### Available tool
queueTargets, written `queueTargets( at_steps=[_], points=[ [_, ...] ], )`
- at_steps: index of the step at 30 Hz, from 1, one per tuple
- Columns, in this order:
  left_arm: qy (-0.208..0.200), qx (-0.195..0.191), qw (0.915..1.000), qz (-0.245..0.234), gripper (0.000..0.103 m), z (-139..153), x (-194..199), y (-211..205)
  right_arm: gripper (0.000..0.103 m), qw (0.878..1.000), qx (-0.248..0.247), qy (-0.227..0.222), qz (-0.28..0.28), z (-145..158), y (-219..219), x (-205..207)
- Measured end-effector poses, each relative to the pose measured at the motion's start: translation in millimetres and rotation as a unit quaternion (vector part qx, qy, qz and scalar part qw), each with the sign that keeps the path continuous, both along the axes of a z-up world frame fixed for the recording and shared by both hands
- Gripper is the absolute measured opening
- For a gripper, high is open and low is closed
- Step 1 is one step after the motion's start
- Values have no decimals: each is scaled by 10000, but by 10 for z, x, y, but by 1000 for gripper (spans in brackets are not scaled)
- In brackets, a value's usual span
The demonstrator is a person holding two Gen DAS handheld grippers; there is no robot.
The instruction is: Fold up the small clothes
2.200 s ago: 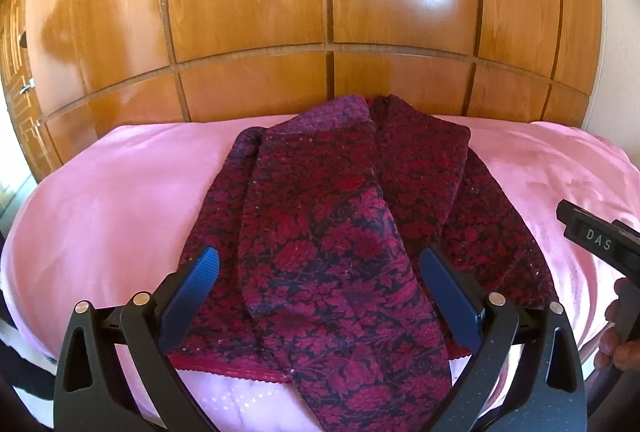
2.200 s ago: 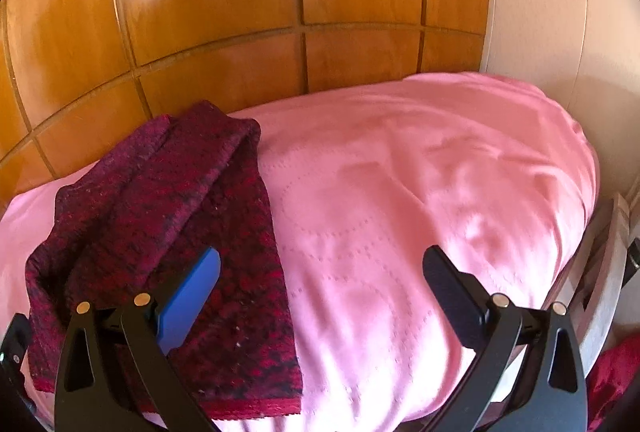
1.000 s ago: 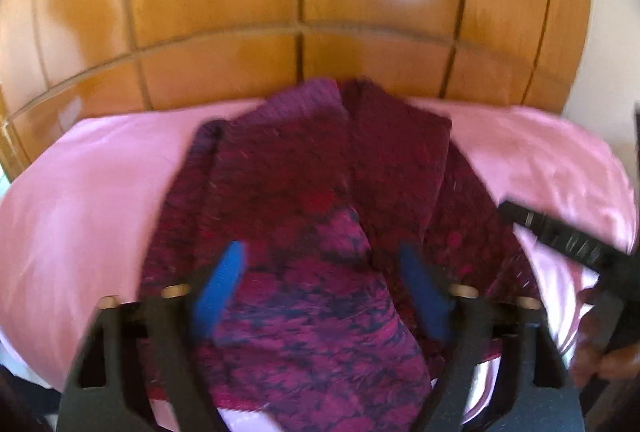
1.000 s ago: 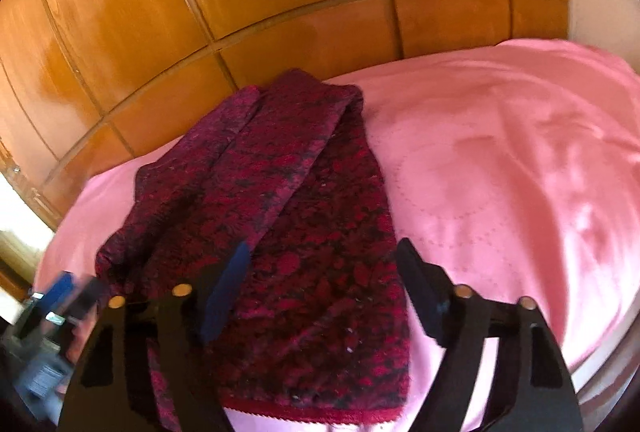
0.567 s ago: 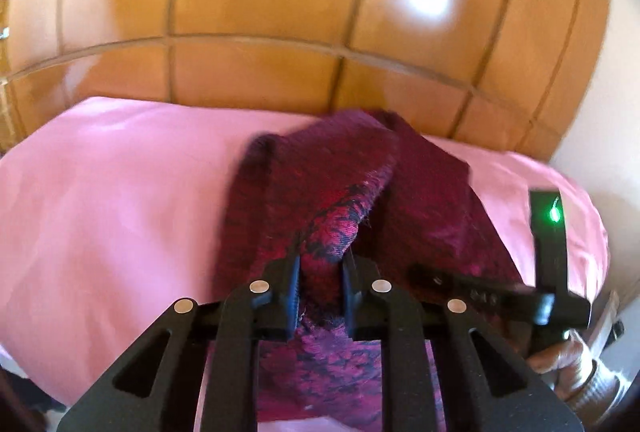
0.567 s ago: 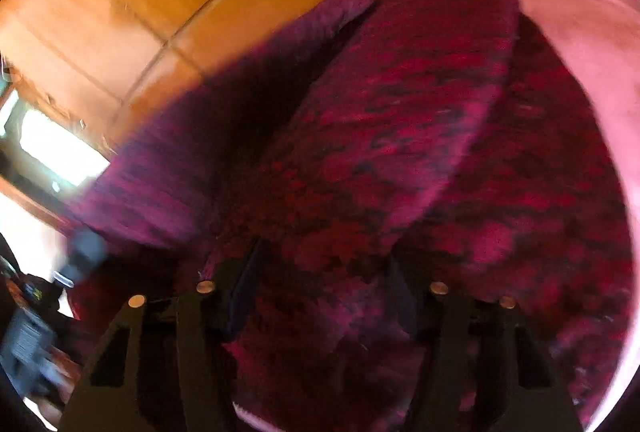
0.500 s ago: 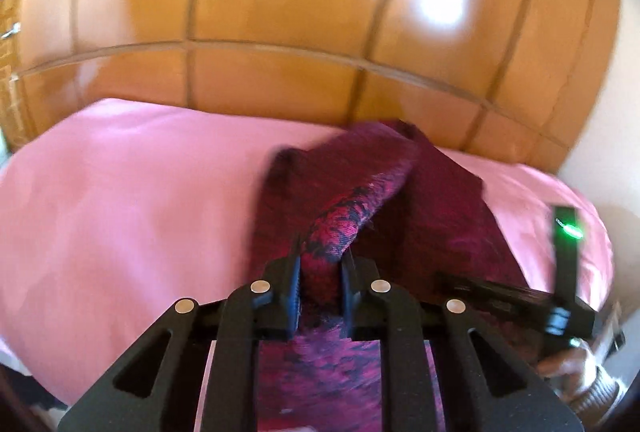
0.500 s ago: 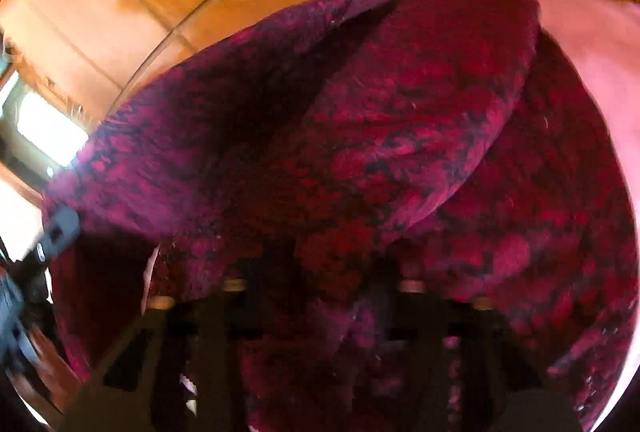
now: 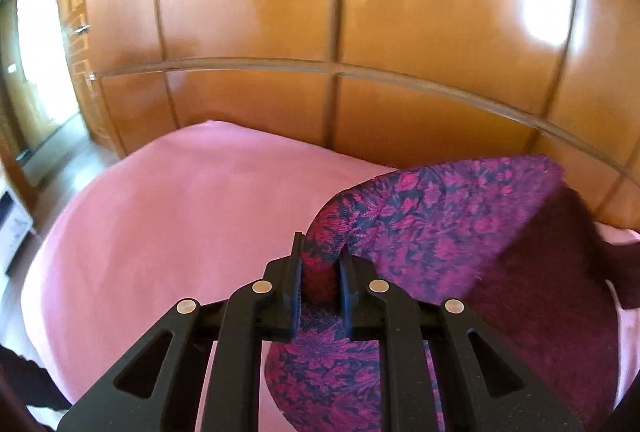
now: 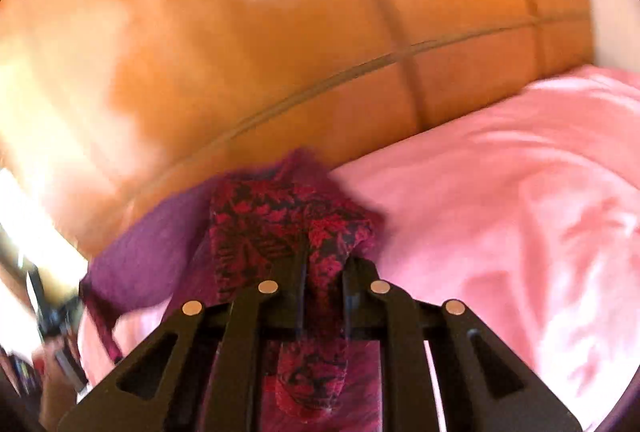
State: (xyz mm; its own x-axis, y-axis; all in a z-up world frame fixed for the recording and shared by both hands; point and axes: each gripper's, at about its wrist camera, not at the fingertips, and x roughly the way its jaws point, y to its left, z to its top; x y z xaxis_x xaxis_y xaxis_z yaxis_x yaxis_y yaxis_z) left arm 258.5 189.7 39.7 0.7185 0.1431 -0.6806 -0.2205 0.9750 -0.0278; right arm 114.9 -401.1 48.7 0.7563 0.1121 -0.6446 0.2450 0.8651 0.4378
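From the left wrist, glossy wooden panels (image 9: 332, 32) rise behind a pink bedspread (image 9: 172, 216). The left gripper (image 9: 320, 272) pinches a fold of the crimson patterned garment (image 9: 440, 216), which lifts off the bedspread's right side. From the right wrist, the right gripper (image 10: 325, 280) clamps bunched cloth of the garment (image 10: 280, 220), raised above the bedspread's (image 10: 500, 200) left part; the picture is blurred.

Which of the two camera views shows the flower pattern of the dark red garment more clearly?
The left wrist view: there the garment is sharp, with its pink and dark flowers plain beside the left gripper, which is shut on a fold. The right wrist view is blurred; only the bunch pinched in the right gripper shows some pattern.
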Motion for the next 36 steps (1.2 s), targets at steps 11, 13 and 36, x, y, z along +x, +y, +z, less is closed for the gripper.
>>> queueTargets(
  at_steps=[11,13,36],
  points=[
    [119,739,9950,662,59,-63,248,221,51,9803,-67,717,-1837,-175,-1396,548],
    [29,641,9966,520,59,-86,72,159,57,9775,-332,738,-1947,-121,-1427,522],
    [964,-2317,9585,-1355,20,-1214,-1845,-703,31,9655,311,1796,1861,-1033,856,-1194]
  ],
)
